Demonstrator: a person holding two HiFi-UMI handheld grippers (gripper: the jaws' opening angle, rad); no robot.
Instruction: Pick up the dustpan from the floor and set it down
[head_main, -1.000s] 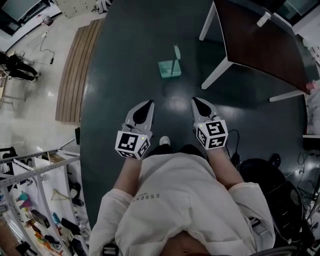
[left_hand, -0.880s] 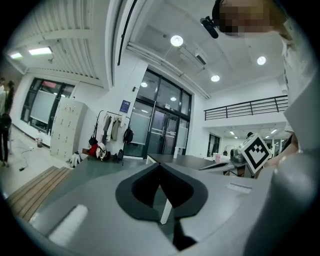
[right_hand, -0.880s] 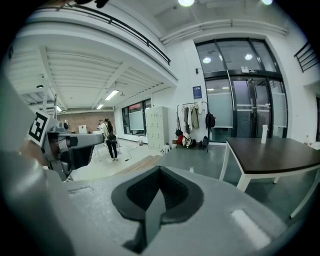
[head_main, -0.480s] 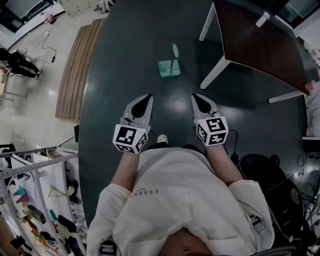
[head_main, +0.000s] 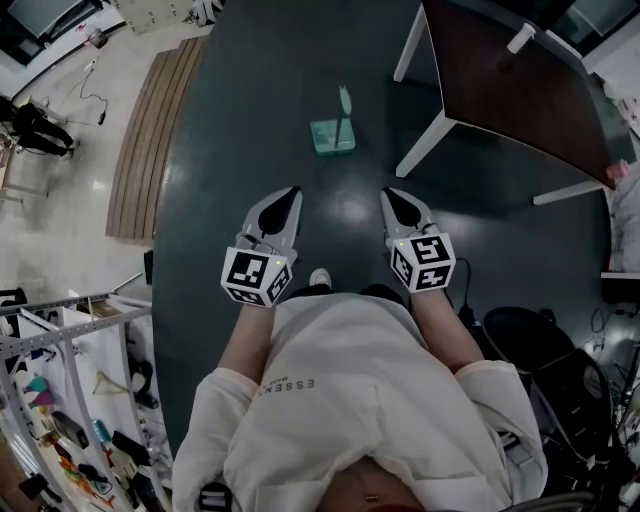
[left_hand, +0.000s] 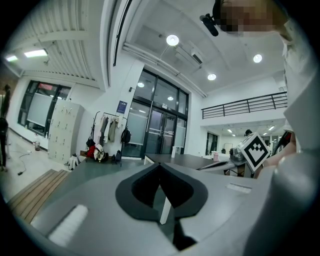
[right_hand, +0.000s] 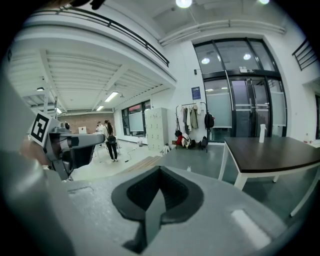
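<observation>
The dustpan (head_main: 333, 135) is pale green and stands on the dark floor with its handle (head_main: 343, 100) upright, ahead of me in the head view. My left gripper (head_main: 288, 195) points toward it from the near left, shut and empty. My right gripper (head_main: 390, 197) is level with it on the right, also shut with nothing in it. Both are well short of the pan. In the left gripper view the jaw tips (left_hand: 160, 165) meet, and in the right gripper view the tips (right_hand: 160, 169) are pressed together. The gripper bodies hide the dustpan in both gripper views.
A dark brown table (head_main: 520, 90) on white legs (head_main: 428, 145) stands to the right of the dustpan. A strip of wooden boards (head_main: 150, 140) runs along the left. A metal rack (head_main: 60, 400) is at lower left. Black bags and cables (head_main: 530, 350) lie at lower right.
Both grippers have shifted a little forward across the floor toward the dustpan, still side by side and shut. The dustpan has not moved.
</observation>
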